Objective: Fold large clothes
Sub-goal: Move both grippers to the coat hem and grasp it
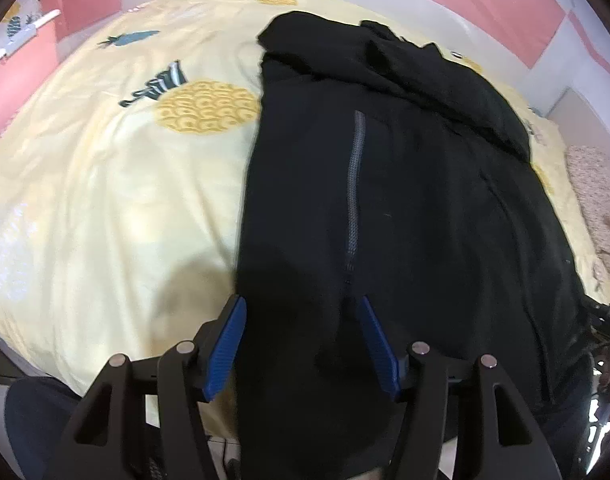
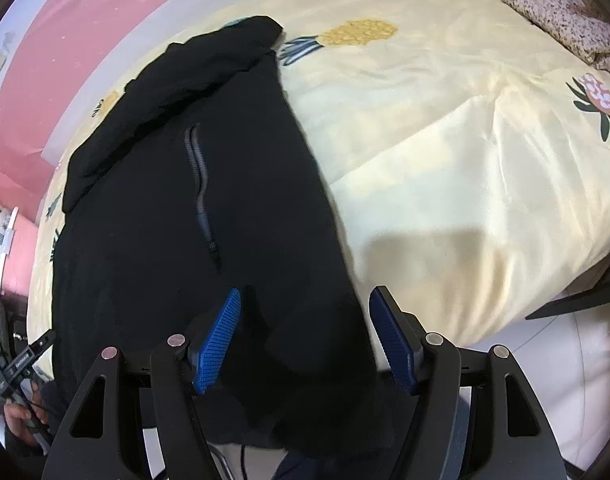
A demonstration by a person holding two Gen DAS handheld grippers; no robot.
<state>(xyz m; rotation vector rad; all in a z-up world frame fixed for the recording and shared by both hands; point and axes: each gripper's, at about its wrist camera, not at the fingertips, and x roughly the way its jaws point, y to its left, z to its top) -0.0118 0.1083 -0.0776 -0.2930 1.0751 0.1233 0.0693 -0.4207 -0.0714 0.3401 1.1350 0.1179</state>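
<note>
Left gripper: jaws spread wide, straddling the near hem of the black hoodie, contact unclear | Right gripper: jaws wide apart over the hoodie's near right edge | Hoodie: lying lengthwise on the pineapple-print bedsheet, grey drawcord on top.

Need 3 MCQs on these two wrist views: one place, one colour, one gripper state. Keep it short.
1. Where does the black garment lie?
A. on a bed sheet
B. on a chair
C. on a hanger

2. What colour are the finger pads?
A. red
B. blue
C. green

3. How do the left gripper and right gripper stand?
A. both open
B. both shut
C. one shut

Answers:
A, it is spread on the yellow pineapple-print sheet.
B, blue ribbed pads show in both views.
A, a wide gap separates each pair of fingers at the garment's near edge.
</note>
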